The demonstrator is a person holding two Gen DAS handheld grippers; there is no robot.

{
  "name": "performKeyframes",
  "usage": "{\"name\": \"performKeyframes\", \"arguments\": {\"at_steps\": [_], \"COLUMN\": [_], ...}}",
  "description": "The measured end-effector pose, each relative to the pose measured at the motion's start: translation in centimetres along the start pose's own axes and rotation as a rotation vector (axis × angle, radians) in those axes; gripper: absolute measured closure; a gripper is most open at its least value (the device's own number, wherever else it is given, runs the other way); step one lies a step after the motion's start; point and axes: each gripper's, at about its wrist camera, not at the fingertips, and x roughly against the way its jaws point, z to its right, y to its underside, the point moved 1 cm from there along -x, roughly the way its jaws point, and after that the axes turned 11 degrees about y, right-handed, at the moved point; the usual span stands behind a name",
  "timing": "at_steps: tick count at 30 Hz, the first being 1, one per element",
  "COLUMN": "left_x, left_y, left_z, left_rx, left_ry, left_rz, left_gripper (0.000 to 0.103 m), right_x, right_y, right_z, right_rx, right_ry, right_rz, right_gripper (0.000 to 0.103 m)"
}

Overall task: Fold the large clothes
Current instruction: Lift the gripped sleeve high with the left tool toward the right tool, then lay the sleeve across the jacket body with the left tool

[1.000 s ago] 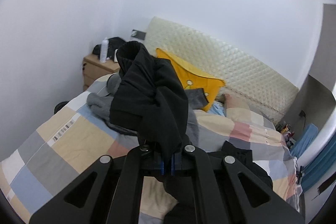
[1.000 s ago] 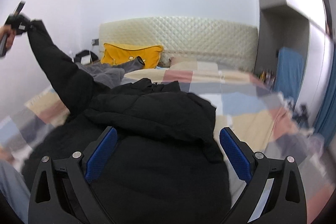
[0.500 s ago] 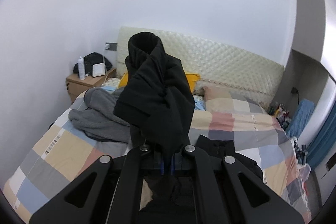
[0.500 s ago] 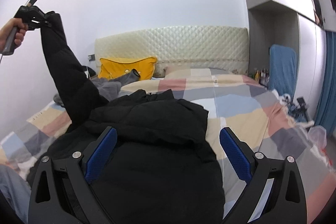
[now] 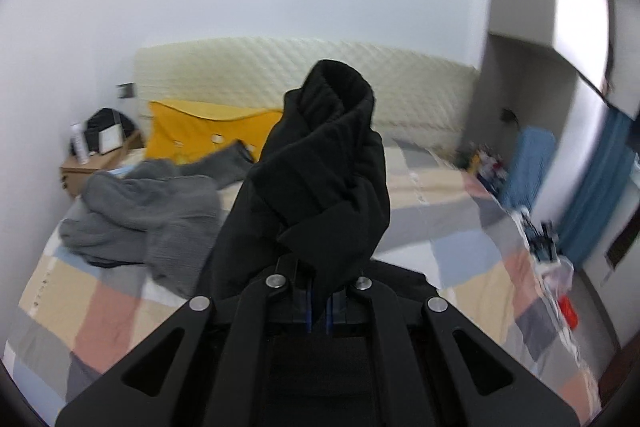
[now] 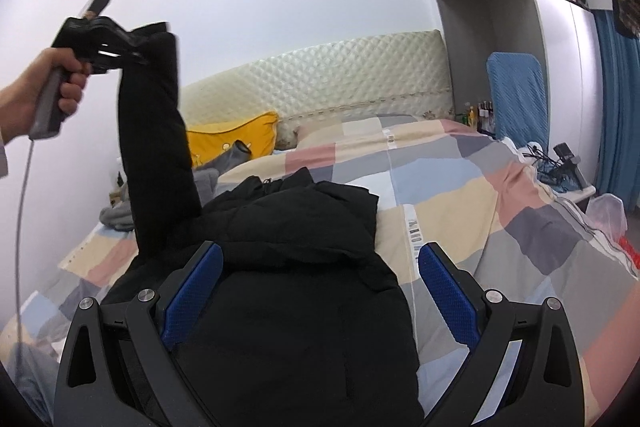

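A black padded jacket (image 6: pixel 288 267) lies on the checked bedspread (image 6: pixel 460 195). My left gripper (image 5: pixel 319 301) is shut on the jacket's sleeve (image 5: pixel 320 167), whose cuff stands up in front of the camera. In the right wrist view the left gripper (image 6: pixel 138 47) holds that sleeve (image 6: pixel 154 147) high at the upper left, so it hangs stretched down to the jacket's body. My right gripper (image 6: pixel 320 291) is open and empty, with its blue pads (image 6: pixel 196 287) spread just above the jacket's body.
A grey garment (image 5: pixel 148 211) lies crumpled on the bed's left side, with a yellow pillow (image 5: pixel 200 135) behind it against the padded headboard (image 6: pixel 340 87). A wooden nightstand (image 5: pixel 92 163) stands at the far left. A blue-covered chair (image 6: pixel 516 99) and clutter stand to the right of the bed.
My left gripper has lifted the sleeve higher and swung rightward. The right gripper has stayed open over the jacket, tilting slightly.
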Motion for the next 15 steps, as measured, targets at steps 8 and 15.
{"name": "performKeyframes", "arguments": {"at_steps": [8,15], "left_x": [-7.1,-12.6], "left_y": [4.4,9.1], "left_z": [6.5,10.6], "left_rx": [0.013,-0.03], "left_ry": [0.127,0.191], "left_rz": [-0.12,-0.207], "left_gripper": [0.099,0.099], "right_x": [-0.8,-1.1], "right_y": [0.0,0.2], "right_z": [1.4,2.2], "right_rx": [-0.042,-0.068], "right_ry": [0.014,0.006], "right_rz": [-0.023,-0.04], "right_gripper": [0.004,0.004]}}
